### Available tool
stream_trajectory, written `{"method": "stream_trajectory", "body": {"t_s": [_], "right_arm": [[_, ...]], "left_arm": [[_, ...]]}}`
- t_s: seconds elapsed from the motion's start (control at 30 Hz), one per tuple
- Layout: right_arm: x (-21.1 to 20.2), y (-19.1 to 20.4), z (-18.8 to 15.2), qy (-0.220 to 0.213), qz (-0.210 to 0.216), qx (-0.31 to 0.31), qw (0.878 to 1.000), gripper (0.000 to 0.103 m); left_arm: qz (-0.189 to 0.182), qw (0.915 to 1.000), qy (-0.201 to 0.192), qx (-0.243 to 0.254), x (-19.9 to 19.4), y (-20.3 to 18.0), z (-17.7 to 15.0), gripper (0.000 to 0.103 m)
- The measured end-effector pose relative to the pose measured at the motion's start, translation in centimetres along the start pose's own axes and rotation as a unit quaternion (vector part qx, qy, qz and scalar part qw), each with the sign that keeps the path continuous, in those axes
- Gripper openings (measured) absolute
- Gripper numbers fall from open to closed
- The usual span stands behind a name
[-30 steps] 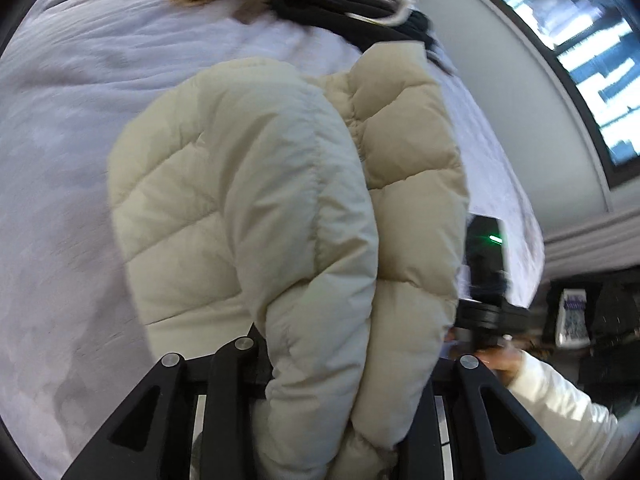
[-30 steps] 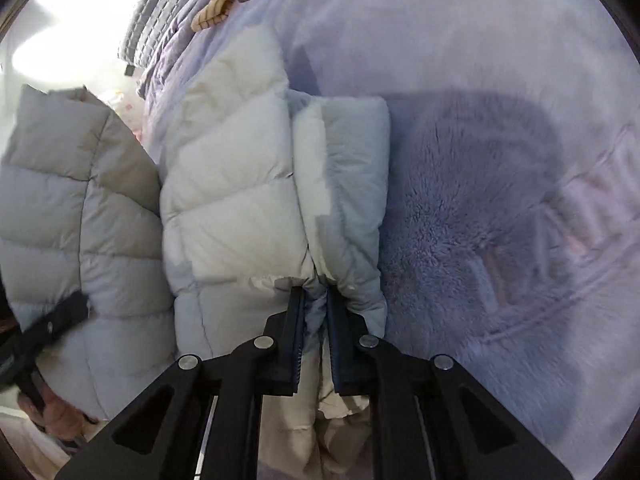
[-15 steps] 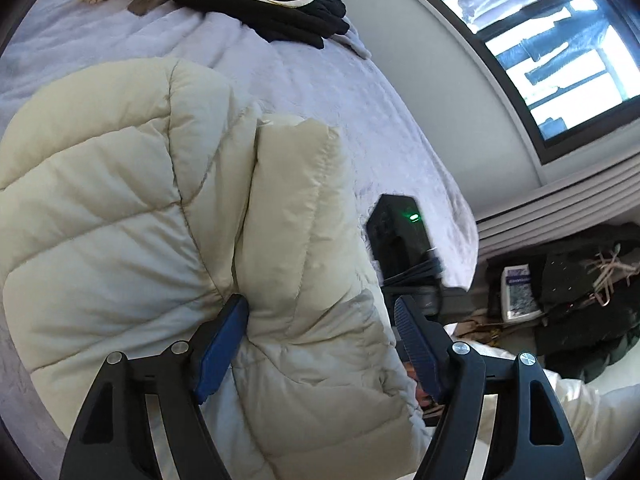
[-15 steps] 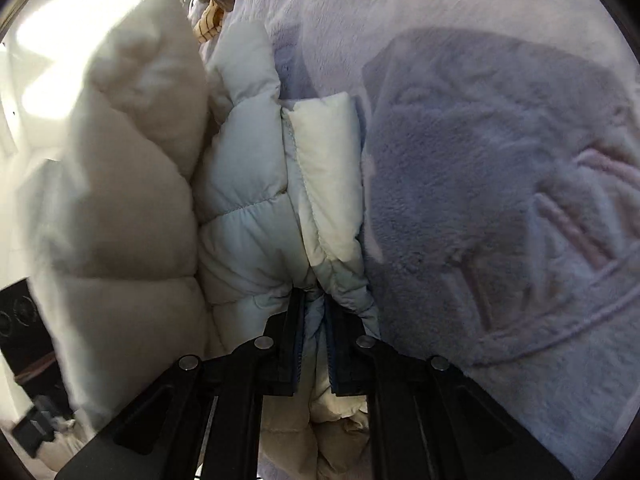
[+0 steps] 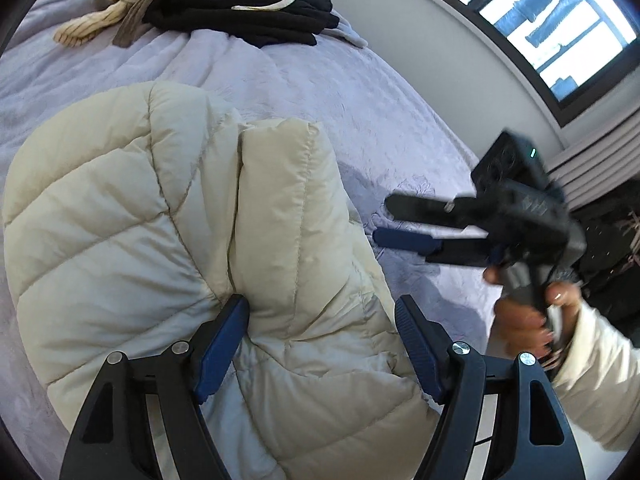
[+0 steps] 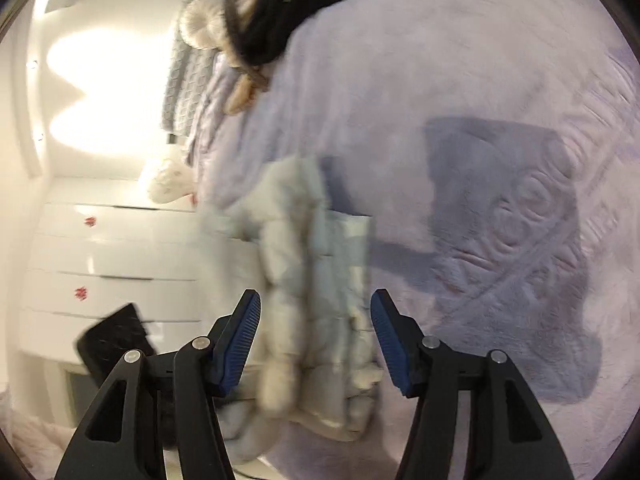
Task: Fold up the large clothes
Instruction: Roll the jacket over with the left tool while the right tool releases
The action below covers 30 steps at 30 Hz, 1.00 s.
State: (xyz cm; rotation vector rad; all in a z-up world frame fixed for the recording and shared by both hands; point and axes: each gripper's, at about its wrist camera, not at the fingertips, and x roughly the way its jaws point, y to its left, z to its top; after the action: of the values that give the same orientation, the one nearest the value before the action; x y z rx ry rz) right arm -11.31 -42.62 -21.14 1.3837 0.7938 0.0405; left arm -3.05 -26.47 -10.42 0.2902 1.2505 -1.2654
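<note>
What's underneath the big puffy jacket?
The cream puffer jacket lies on a lilac bedspread, which shows all around it. Whatever sits directly beneath the jacket is covered, so that part cannot be seen.

wrist views, close, sharing jacket [image 5: 200,260]

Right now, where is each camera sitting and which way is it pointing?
Left wrist: on the left gripper, facing down onto the cream puffer jacket on the bed; the right gripper and hand show.
Right wrist: on the right gripper, facing the jacket at the bed edge; blurred.
Shared: jacket, bed, black clothes.
</note>
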Motion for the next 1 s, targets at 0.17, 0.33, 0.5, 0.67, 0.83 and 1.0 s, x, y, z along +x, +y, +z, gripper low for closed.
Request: {"method": "stream_trajectory", "body": {"t_s": [0.17,0.33,0.5,0.67,0.83,1.0], "right_arm": [[0.7,2.9,1.7,0.02,-0.011,-0.035,0.999,0.063],[2.0,6.8,1.7,0.036,-0.02,-0.082,0.996,0.062],[2.2,5.8,2.6,0.008,-0.056,-0.034,0.998,0.021],[4.8,1.6,2.3,0.039,-0.063,0.013,0.997,0.008],[10.1,-0.2,2.3,0.091,-0.066,0.017,0.994,0.008],[7.3,0.6,2.5,0.075,-0.091,-0.002,0.993,0.032]], "left_arm": [[0.016,0.9997,0.002,0.016,0.4,-0.6,-0.1,0.075],[0.021,0.9996,0.001,0.019,0.4,-0.7,0.0,0.075],[0.017,0.9997,-0.002,0.015,0.1,-0.4,-0.1,0.075],[0.009,0.9997,0.0,0.021,0.3,-0.5,-0.1,0.075],[0.016,0.9992,0.009,0.035,1.2,-0.8,0.1,0.075],[0.017,0.9992,0.008,0.036,1.3,-0.7,0.3,0.075]]}}
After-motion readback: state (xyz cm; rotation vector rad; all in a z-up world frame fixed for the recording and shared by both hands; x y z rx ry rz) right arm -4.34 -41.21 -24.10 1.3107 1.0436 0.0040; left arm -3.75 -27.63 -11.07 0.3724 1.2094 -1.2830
